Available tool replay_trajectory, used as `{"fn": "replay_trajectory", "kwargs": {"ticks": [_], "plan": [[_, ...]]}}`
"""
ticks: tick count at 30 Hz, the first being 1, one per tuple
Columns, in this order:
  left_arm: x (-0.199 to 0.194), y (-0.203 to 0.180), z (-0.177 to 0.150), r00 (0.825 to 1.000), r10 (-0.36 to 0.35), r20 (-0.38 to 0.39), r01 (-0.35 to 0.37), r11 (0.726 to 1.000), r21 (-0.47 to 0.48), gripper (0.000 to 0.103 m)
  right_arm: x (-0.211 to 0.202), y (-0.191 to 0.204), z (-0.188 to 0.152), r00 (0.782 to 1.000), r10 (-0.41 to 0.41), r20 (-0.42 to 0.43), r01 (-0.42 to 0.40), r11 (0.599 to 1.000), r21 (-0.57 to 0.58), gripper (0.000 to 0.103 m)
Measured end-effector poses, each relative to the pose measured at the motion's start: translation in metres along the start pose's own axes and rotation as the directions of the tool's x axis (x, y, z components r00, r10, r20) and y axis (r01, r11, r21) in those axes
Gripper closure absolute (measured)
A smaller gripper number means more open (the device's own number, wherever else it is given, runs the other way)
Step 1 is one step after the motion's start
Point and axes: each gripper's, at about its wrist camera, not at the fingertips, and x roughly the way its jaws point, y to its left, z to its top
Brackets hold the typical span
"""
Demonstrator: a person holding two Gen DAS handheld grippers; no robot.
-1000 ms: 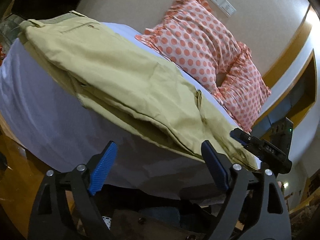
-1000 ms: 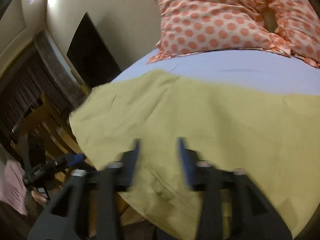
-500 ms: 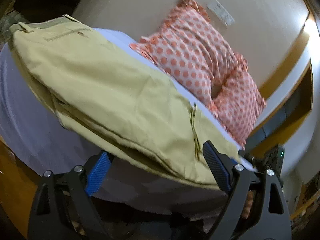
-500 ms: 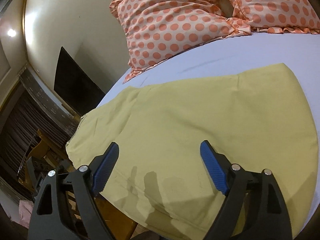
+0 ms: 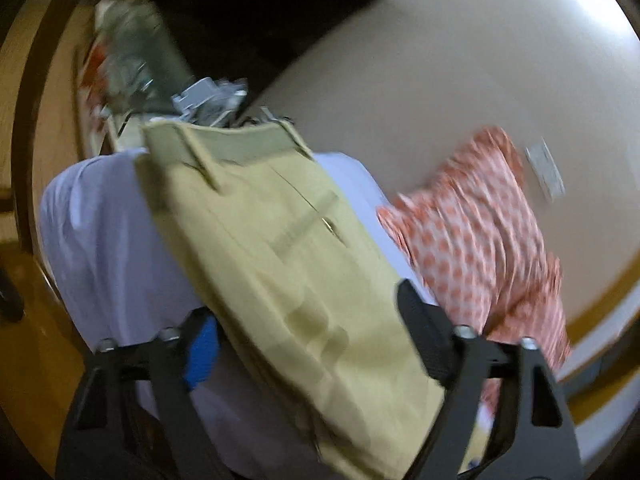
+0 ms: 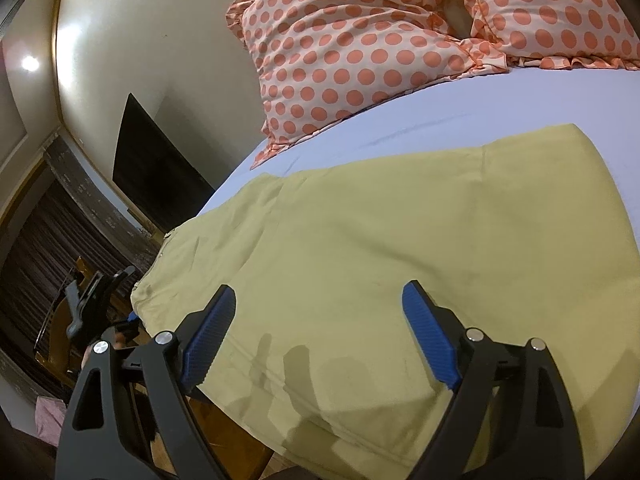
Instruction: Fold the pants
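Yellow-khaki pants (image 5: 280,256) lie folded lengthwise on a pale lilac bed sheet (image 5: 104,240), waistband at the far end by the bed's edge. In the right wrist view the pants (image 6: 380,248) spread flat across the sheet (image 6: 520,112), one edge hanging over the bed's side. My left gripper (image 5: 308,340) is open and empty, its jaws wide on either side of the pants' leg part, just above it. My right gripper (image 6: 320,320) is open and empty, low over the fabric. The left gripper also shows at the far left of the right wrist view (image 6: 96,300).
Two orange polka-dot pillows (image 6: 380,40) lie at the head of the bed against a cream wall; they also show in the left wrist view (image 5: 480,240). A dark panel (image 6: 152,160) and a cluttered stand (image 5: 160,64) are beyond the bed. Wooden floor (image 5: 36,360) lies beside it.
My left gripper has swung left and forward over the pants, so the waistband is now straight ahead; its view is blurred. My right gripper has moved slightly closer to the fabric. Both stay open.
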Motion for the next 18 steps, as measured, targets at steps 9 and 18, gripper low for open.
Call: {"fn": "replay_trajectory", "kwargs": {"ticks": [9, 18], "plan": [[0.017, -0.035, 0.024, 0.975, 0.220, -0.041, -0.211, 0.964, 0.163, 0.093, -0.007, -0.006, 0.002, 0.999, 0.033, 0.012, -0.034, 0.999, 0.016, 0.015], [0.009, -0.292, -0.129, 0.991, -0.036, -0.125, 0.127, 0.485, 0.866, 0.092, -0.074, -0.055, 0.024, 0.976, -0.088, 0.200, 0.059, 0.987, 0.146, 0.013]]}}
